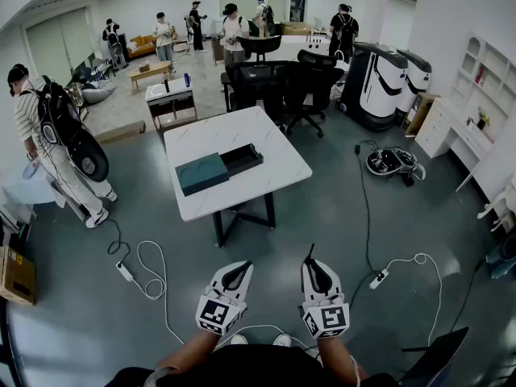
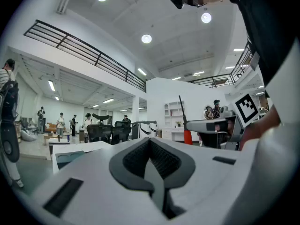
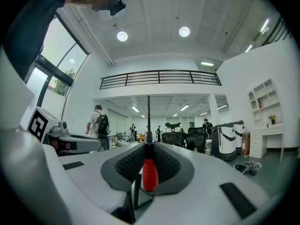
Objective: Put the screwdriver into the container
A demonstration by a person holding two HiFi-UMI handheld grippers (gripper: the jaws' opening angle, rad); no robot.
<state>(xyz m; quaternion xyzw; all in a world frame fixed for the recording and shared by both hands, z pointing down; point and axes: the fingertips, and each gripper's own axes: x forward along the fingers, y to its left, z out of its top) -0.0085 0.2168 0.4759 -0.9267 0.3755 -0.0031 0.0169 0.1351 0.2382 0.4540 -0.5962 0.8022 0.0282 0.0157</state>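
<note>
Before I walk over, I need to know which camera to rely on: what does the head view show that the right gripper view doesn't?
Only the head view shows the teal and black container lying on the white table. Only the right gripper view shows the red handle of the screwdriver clamped in the jaws of the right gripper. Both show its dark shaft pointing forward and the black office chairs beyond.

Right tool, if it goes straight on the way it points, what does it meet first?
Nothing near: the right tool, gripping the screwdriver, faces open space, then probably the white table; depth is unclear.
</note>
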